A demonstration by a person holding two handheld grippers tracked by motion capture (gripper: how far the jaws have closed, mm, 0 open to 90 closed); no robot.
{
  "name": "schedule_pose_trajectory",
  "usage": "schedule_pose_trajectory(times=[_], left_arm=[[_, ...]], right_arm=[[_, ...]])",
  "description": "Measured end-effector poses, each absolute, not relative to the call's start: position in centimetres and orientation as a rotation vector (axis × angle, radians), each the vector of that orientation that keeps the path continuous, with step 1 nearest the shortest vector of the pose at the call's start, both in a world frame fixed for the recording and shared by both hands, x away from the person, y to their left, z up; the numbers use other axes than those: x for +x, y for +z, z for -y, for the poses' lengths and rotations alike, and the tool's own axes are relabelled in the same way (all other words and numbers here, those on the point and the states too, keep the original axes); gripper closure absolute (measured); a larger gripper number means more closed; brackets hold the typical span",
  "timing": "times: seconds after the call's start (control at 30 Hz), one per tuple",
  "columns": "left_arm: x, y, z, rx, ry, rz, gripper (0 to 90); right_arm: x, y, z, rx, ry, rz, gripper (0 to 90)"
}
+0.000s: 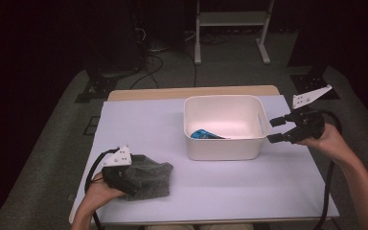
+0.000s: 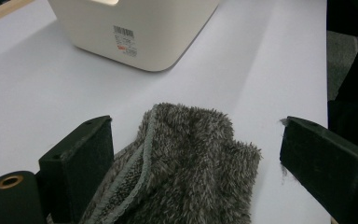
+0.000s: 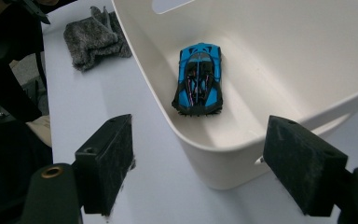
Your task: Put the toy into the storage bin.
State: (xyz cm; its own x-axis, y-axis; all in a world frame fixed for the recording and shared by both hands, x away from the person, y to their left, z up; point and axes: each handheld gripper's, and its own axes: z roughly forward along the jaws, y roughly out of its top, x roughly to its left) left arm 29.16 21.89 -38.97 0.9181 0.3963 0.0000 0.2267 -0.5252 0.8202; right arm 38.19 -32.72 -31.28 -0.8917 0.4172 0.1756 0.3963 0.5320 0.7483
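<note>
Our left gripper (image 2: 193, 158) stands spread around a grey fluffy cloth (image 2: 186, 163) on the table (image 1: 139, 124), pads not pressing. Our right gripper (image 1: 274, 129) stands spread at the corner of the white tub (image 1: 223, 146), where a blue toy car (image 3: 199, 77) lies inside.

Overhead and both claw cameras share the tub (image 1: 223, 148).

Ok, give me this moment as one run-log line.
left gripper: open, jaws astride grey fuzzy cloth on table | right gripper: open, at white bin corner | blue toy car: inside bin
</note>
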Motion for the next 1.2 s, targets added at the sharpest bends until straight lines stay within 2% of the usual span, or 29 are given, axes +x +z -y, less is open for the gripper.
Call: schedule_pose_trajectory(times=[1.2], left_arm=[[29.1,-39.2,-22.0,2.149,0.231,-0.451,8.8]], right_arm=[[35.0,-39.5,36.7,0.942,1.416,-2.650,18.7]])
